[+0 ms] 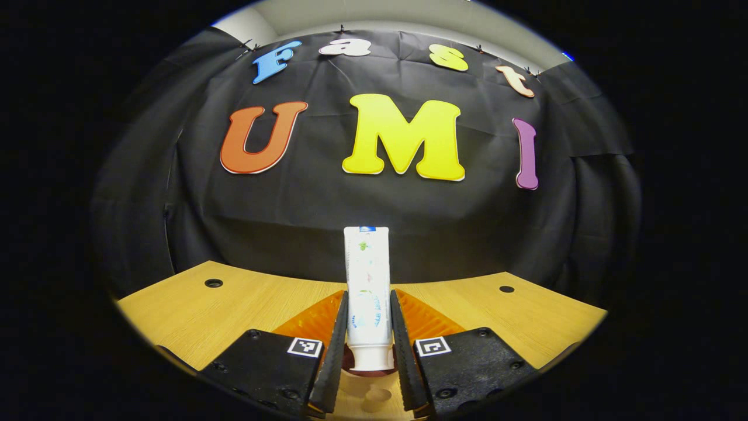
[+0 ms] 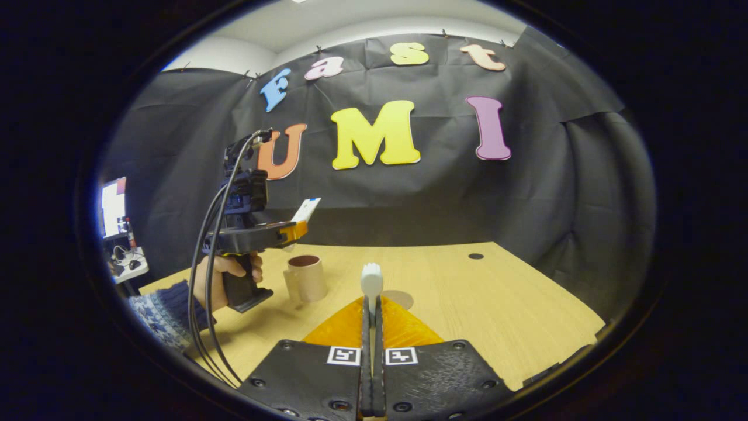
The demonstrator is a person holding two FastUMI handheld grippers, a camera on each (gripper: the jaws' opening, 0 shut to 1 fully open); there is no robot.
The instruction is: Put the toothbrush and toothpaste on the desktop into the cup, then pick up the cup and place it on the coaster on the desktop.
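Closest in the left gripper view, the left gripper has its two fingers pressed against the sides of the toothpaste tube, one on each flank, with a narrow opening just as wide as the tube. That tube stands upright between them, its long axis running straight away from the gripper: white cap at the near end by the finger roots, flat crimped end pointing up and forward toward the booth wall. Beyond the fingers lies the wooden desktop.

Nearest in the right gripper view, the right gripper is closed almost completely, its fingers clamped on the handle of the toothbrush. The brush runs forward along the fingers, and its white bristled head sticks out past the fingertips, pointing up and away.

Ahead and to the left of the right gripper stands the cup, upright on the desktop with its mouth open upward; what is inside cannot be made out. Above the cup and slightly left of it, a hand holds the left gripper, with the toothpaste tube's flat end tilted up. Just ahead of the toothbrush head, a round coaster lies flat on the wood.
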